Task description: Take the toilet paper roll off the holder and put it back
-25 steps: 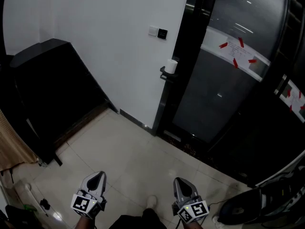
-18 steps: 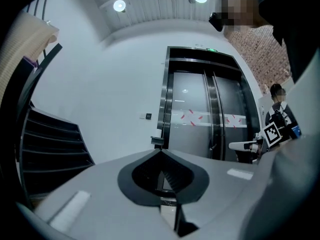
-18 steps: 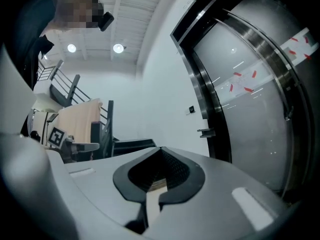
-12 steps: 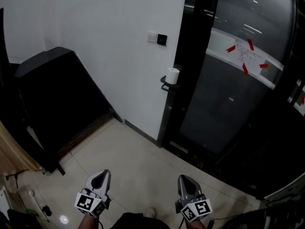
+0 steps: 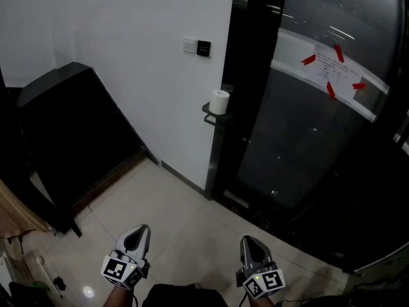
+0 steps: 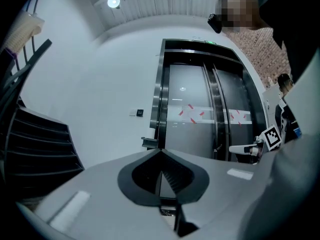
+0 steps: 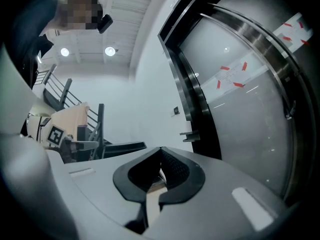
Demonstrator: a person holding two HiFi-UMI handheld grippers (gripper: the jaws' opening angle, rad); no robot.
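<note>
1. While the person is standing on the pale tiled floor (image 5: pixel 185 213), the grey left gripper (image 5: pixel 140 230) and the grey right gripper (image 5: pixel 247 242) are pointing ahead, jaws pressed together, holding nothing.
2. Far ahead, the small white toilet paper roll (image 5: pixel 220 102) is standing upright on the black wall holder (image 5: pixel 209 116), beside the dark glass door (image 5: pixel 307 139).

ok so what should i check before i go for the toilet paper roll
1. Roll in place: ok. The toilet paper roll stands upright on the black holder beside the door frame.
2. Left gripper empty: ok, jaws together, nothing between them.
3. Right gripper empty: ok, jaws together, nothing between them.
4. Jaws open for a grasp: not ok, both are shut.
5. Close enough to reach: probably not ok, both grippers hang low, well apart from the roll.
6. Whether the roll sits on a peg or a shelf: cannot tell, too small.
</note>
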